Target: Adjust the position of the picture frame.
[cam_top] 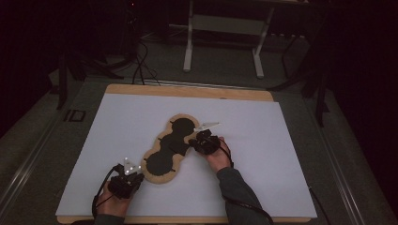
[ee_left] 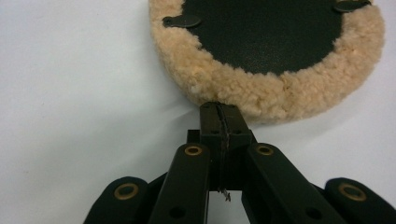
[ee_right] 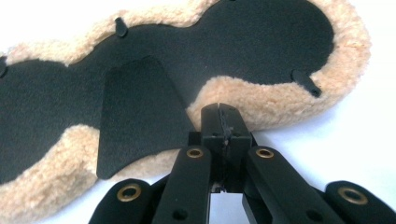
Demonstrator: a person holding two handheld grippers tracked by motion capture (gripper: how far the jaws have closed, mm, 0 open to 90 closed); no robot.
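The fleece pad (cam_top: 168,146) lies flat on the white sheet (cam_top: 263,140) of the counter (cam_top: 187,90), near its middle, black side up. Its long axis runs diagonally — from the end near the person's left hand up toward the far right. The left tool (ee_left: 219,112) is clenched, with its tips at the fleece rim of the near round end; whether it pinches some pile is not possible to tell. The right tool (ee_right: 220,114) is also clenched, at the fleece edge in the narrow waist, beside a loose black flap (ee_right: 135,116). A likely risk: if only a few fibres are caught, a pull may slip off — or the 2 tools may pull unevenly and twist the pad.
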